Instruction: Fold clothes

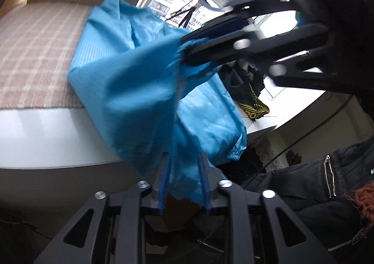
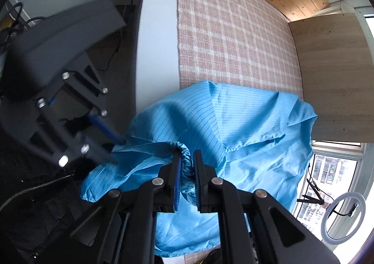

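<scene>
- A blue garment (image 2: 245,123) with thin dark stripes is seen in the middle of the right wrist view, partly spread over a pink checked cloth (image 2: 233,30) and partly lifted off it.
- The right gripper (image 2: 186,165) is clenched on the garment's gathered elastic cuff (image 2: 187,158), which is bunched between its blue pads at lower centre.
- In the left wrist view, the right gripper (image 1: 184,52) is seen from the side at right of centre, with blue fabric pulled taut from its tips.
- The left gripper (image 1: 184,170) is shown at lower centre with its jaws parted; fabric hangs between them, and the pads are not seen pressing on it.
- In the right wrist view, the left gripper (image 2: 119,147) is blurred at the left, its tips at the garment's edge.
- The garment (image 1: 131,81) drapes over the white edge (image 1: 46,135) of the surface at lower left.
- A ring light (image 2: 343,215) is seen at lower right, by the window (image 2: 332,170).
- A dark jacket sleeve (image 1: 315,182) is visible at lower right of the left wrist view.
</scene>
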`<state>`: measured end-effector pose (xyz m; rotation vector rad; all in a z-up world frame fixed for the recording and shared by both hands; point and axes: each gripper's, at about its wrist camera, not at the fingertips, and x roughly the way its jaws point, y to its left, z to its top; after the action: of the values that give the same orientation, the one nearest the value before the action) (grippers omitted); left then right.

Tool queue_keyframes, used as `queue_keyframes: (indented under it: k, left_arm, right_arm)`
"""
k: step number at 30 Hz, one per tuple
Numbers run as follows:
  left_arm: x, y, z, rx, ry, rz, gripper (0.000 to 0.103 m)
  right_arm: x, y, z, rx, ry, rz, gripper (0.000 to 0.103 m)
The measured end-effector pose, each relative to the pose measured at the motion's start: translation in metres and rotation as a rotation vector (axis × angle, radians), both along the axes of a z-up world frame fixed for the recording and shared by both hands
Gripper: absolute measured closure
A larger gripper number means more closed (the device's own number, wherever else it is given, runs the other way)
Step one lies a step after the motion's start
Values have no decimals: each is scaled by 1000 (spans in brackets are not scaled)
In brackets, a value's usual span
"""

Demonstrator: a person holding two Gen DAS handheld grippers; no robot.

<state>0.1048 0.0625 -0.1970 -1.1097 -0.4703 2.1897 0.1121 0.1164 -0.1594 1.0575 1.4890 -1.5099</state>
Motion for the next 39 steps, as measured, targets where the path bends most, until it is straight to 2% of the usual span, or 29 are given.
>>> queue_keyframes:
  k: [1, 7, 9, 10, 12, 14, 15, 16, 17, 18, 19, 20, 21, 22, 23, 26, 27, 29, 31, 33, 35, 37, 39]
  left_arm:
    - [1, 0, 2, -16, 9, 16, 69]
    - [-1, 6, 3, -112, -14, 58, 69]
    - [-1, 9, 3, -131, -21, 95, 64]
    - [-1, 10, 2, -128, -34, 120, 61]
    - [-1, 9, -1, -94, -59, 167, 61]
    - [4, 9, -3, -78, -40, 199, 62]
    - [6, 8, -8, -90, -49, 203, 74]
    - [7, 6, -13, -102, -59, 208, 96]
    - [9, 4, -18, -114, -68, 213, 100]
    - [12, -1, -23, -113, -83, 221, 100]
    - [20, -14, -30, -86, -109, 234, 100]
    - [28, -27, -36, -74, -127, 251, 100]
    - [39, -38, -40, -100, -134, 281, 99]
    - [48, -49, -45, -127, -151, 312, 99]
    - [54, -59, -50, -141, -177, 328, 99]
    - [65, -77, -60, -265, -218, 369, 94]
    - [66, -81, -64, -278, -231, 376, 92]
    - [64, -88, -70, -270, -253, 390, 89]
    - [60, -92, -76, -222, -266, 396, 89]
    - [53, -91, -78, -188, -263, 400, 89]
    - [45, -87, -78, -168, -248, 400, 89]
    - [37, -80, -76, -179, -221, 388, 85]
    - [29, -74, -80, -179, -235, 370, 85]
  right_arm:
    - [1, -1, 0, -2, -5, 4, 93]
    - [3, -4, 0, -12, -19, 16, 93]
    - [2, -5, 1, -17, -26, 13, 93]
    - [1, -5, 2, -22, -33, 9, 93]
    - [-1, -6, 4, -32, -41, 2, 93]
    - [-3, -7, 6, -47, -67, -12, 93]
    - [-5, -7, 8, -58, -98, -28, 93]
    - [-7, -7, 9, -69, -128, -43, 93]
    - [-8, -6, 11, -75, -180, -58, 91]
    - [-9, -3, 14, -80, -250, -76, 90]
    - [-11, 4, 19, -102, -318, -104, 85]
    - [-13, 13, 25, -133, -383, -136, 74]
    - [-15, 21, 31, -164, -448, -168, 65]
    - [-17, 30, 33, -180, -469, -191, 52]
    - [-20, 39, 34, -190, -468, -208, 51]
    - [-31, 62, 23, -209, -462, -286, 51]
    - [-37, 67, 13, -212, -452, -329, 51]
    - [-49, 72, -9, -224, -425, -408, 51]
    - [-57, 73, -31, -252, -401, -454, 51]
    - [-59, 68, -48, -284, -421, -477, 53]
    - [-59, 58, -63, -313, -419, -472, 72]
    - [-58, 49, -73, -332, -397, -455, 75]
    - [-57, 44, -83, -337, -365, -446, 75]
